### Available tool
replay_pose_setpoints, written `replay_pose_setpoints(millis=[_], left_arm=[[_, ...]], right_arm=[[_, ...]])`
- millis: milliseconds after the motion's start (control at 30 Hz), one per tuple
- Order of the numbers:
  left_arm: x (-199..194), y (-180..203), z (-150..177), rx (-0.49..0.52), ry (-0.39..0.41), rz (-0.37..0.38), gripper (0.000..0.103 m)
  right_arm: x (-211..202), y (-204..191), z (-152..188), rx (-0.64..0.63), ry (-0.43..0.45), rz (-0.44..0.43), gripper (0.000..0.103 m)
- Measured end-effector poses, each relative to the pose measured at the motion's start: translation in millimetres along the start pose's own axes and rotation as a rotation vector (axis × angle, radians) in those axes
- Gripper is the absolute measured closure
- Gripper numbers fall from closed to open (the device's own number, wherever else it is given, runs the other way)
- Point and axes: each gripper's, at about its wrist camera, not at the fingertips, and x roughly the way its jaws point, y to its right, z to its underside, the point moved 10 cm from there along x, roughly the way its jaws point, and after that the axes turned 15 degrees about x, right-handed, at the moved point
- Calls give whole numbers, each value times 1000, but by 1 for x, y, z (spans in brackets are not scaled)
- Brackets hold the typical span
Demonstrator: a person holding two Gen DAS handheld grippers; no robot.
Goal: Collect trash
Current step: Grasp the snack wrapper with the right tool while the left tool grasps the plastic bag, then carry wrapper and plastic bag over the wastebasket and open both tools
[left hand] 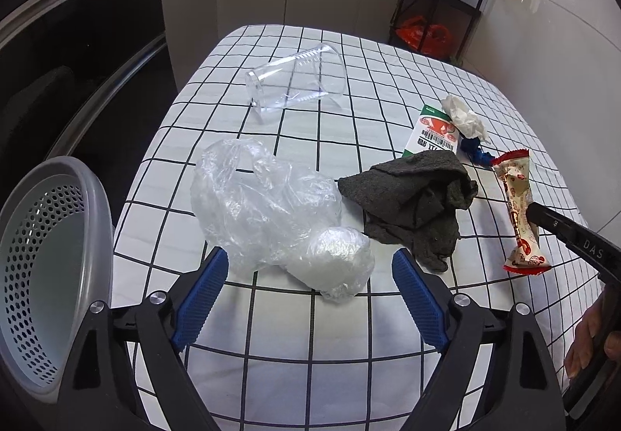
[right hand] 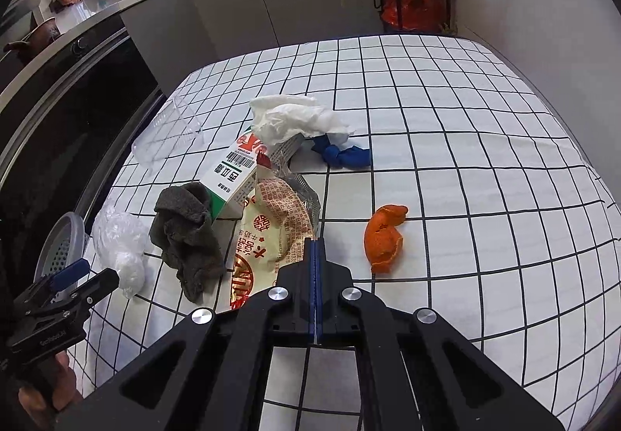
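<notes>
— Which step was in hand?

— A pickup, I judged. The right gripper [right hand: 316, 248] had its jaws pressed together on the edge of the snack wrapper [right hand: 271, 233], which hung from the fingertips clear of the checked tablecloth [right hand: 485, 198]. In the left wrist view that wrapper [left hand: 520, 213] stood almost on end, pinched by the black finger reaching in from the right.

— And the left gripper [left hand: 306, 276]?

— Jaws wide, holding nothing. The crumpled plastic bag [left hand: 271, 213] lay just ahead of and between the blue pads [left hand: 202, 295], near them but apart. The grey basket [left hand: 50, 268] stood outside its left jaw, at the table's edge.

— How were the hands posed?

— Both tools were tilted down toward the table, the left low and level with the bag, the right raised a little with its load.

— What did the next move call for?

— Probably carrying the wrapper across, past the grey cloth [right hand: 186, 237], to the basket, then parting the jaws above it. The light wrapper could slip or cling.

— What remained beyond the right jaws?

— The carton [right hand: 236, 179], tissue [right hand: 295, 116], a blue scrap [right hand: 341, 155], and orange peel [right hand: 384, 237] off to their right.
</notes>
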Motion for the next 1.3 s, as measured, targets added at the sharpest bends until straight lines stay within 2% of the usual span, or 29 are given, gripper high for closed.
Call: replay_pose_setpoints(millis=[133,433,467,500,700,867,1033,1167,1300], left_arm=[[-3,-3,-1,3,16,-8,14],[32,1,-5,-25,-53,-20,15],[35,2,-4,-32,-62,-12,20],[39,3,-3,-38,-70,1,30],[35,7,-4,-38,-52,42,56],[20,6,-10,-6,-16,22,59],[-15,-4,-19,20,45,-37,59],[-47,-20,-17,25,87,-73,59],[-70,-60,1,-9,83,-124,59]], right_arm=[[-3,2,-1,5,1,-5,102],[-5,2,0,12,1,-11,102],[-5,2,0,13,-1,-13,102],[-5,1,0,11,-2,-14,102],[-5,-6,5,-8,-9,-26,102],[-12,-13,6,-24,3,-38,102],[-25,-31,8,-45,20,-64,102],[-37,-61,14,-76,34,-103,102],[-43,-107,27,-121,24,-165,102]])
